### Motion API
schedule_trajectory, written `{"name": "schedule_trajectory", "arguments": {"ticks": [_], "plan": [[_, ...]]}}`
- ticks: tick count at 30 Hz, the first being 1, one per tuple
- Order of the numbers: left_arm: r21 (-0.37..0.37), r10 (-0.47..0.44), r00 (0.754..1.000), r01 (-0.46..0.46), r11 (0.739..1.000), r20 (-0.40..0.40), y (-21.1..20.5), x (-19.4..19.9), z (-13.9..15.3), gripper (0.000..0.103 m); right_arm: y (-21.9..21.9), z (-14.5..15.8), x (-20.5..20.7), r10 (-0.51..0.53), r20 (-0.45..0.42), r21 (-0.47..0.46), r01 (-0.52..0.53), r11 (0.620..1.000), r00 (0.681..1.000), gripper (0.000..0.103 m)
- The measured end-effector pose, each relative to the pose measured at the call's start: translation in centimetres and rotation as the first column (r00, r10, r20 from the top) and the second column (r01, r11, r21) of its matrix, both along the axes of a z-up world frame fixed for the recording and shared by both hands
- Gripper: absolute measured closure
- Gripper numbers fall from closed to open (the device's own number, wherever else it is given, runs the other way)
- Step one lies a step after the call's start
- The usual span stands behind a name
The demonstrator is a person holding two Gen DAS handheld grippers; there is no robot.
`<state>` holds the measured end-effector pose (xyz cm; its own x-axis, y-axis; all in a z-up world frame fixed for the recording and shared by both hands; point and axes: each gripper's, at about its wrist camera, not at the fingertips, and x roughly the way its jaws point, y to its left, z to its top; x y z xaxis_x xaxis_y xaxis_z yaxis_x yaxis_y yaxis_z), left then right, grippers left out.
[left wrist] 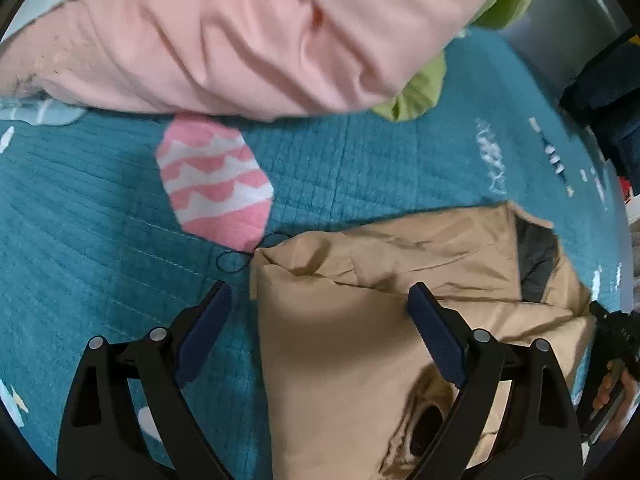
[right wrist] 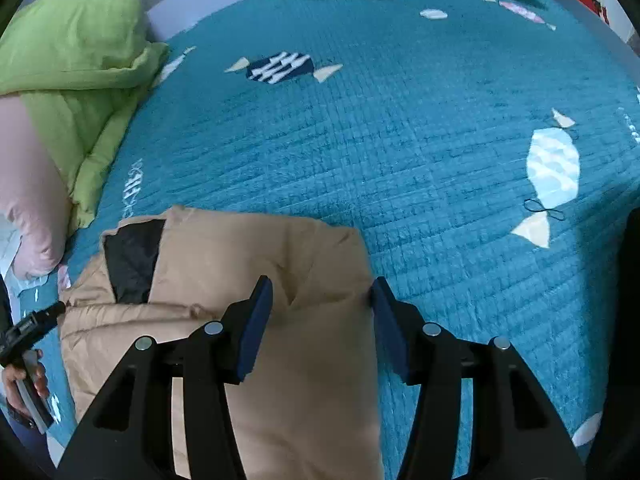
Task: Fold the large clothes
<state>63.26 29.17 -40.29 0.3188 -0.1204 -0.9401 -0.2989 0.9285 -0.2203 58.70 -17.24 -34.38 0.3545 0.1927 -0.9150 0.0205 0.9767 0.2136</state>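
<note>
A tan padded jacket [left wrist: 352, 320] lies folded on the teal quilt [left wrist: 100, 220], its dark lining [left wrist: 536, 264] showing at one corner. My left gripper [left wrist: 320, 300] hovers over the jacket's left edge, jaws wide apart and nothing between the pads. In the right wrist view the same jacket [right wrist: 248, 256] lies below my right gripper [right wrist: 322, 296], whose fingers stand apart above the jacket's right edge without pinching the cloth. The dark lining [right wrist: 132, 264] shows at the left there.
A pink pillow [left wrist: 240, 32] and a green pillow [right wrist: 76, 56] lie at the head of the bed. The quilt [right wrist: 400, 140] bears candy-shaped patches, one pink and white [left wrist: 216, 184]. A hand on the other gripper's handle [right wrist: 24, 380] shows at the left edge.
</note>
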Motion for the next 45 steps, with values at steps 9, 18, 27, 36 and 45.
{"name": "schedule_trajectory", "arguments": {"ticks": [9, 18, 27, 36, 45], "plan": [[0.017, -0.035, 0.999, 0.036, 0.999, -0.029, -0.1, 0.7, -1.8, 0.014, -0.4, -2.0, 1.9, -0.022, -0.068, 0.002, 0.022, 1.000, 0.997, 0.054], [0.066, -0.145, 0.989, 0.146, 0.987, -0.009, -2.1, 0.9, -1.1, 0.064, 0.0, -2.3, 1.8, 0.004, -0.054, 0.018, -0.003, 1.000, 0.999, 0.088], [0.091, -0.147, 0.979, 0.136, 0.987, 0.138, -2.1, -1.2, 3.7, 0.080, 1.1, 2.9, -0.1, 0.032, 0.116, -0.007, -0.031, 0.999, 0.993, 0.091], [0.069, -0.171, 0.937, 0.157, 0.985, 0.304, -2.4, -4.0, 10.6, 0.080, 1.5, 10.0, -3.6, 0.051, 0.294, 0.049, -0.069, 0.996, 0.955, 0.091], [0.089, -0.229, 0.889, 0.211, 0.973, 0.396, -3.7, -13.0, 14.3, 0.081, -0.8, 13.4, -12.5, 0.061, 0.326, 0.064, -0.086, 0.994, 0.943, 0.091]]}}
